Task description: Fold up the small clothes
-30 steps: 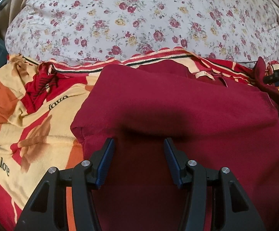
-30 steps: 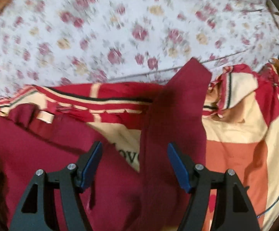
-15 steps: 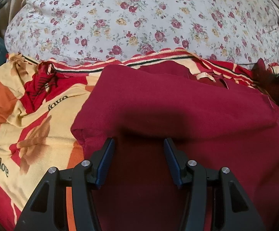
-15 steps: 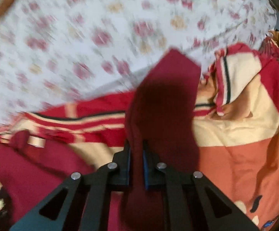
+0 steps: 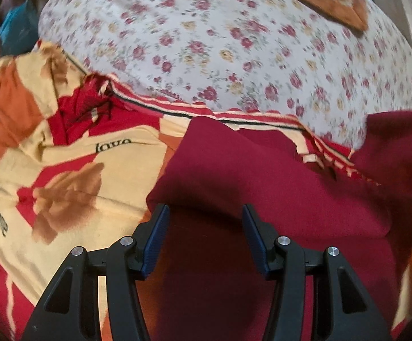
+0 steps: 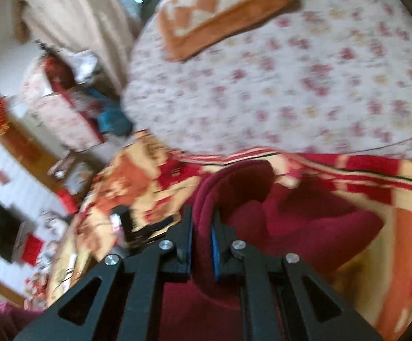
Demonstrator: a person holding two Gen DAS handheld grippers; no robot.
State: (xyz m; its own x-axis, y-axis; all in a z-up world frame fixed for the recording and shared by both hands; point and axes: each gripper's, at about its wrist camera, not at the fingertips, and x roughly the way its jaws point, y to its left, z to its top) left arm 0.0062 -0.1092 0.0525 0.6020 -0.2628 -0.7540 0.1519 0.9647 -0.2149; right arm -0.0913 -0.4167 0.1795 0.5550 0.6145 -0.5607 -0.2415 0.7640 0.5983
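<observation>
A dark red garment (image 5: 262,182) lies on a red, cream and orange blanket (image 5: 64,176). My left gripper (image 5: 204,227) is open and empty, its fingers spread just above the garment's near left part. My right gripper (image 6: 201,224) is shut on the garment's sleeve (image 6: 234,179), which is bunched between the jaws and lifted. The raised sleeve also shows at the right edge of the left wrist view (image 5: 399,153). The right wrist view is blurred.
A white floral bedspread (image 5: 234,42) lies beyond the blanket, with an orange checked cushion (image 6: 223,8) on it. In the right wrist view, cluttered furniture and boxes (image 6: 58,96) stand beside the bed on the left.
My right gripper closed on the sleeve and has lifted it up and swung it leftward over the garment. My left gripper stayed open and tilted up a little.
</observation>
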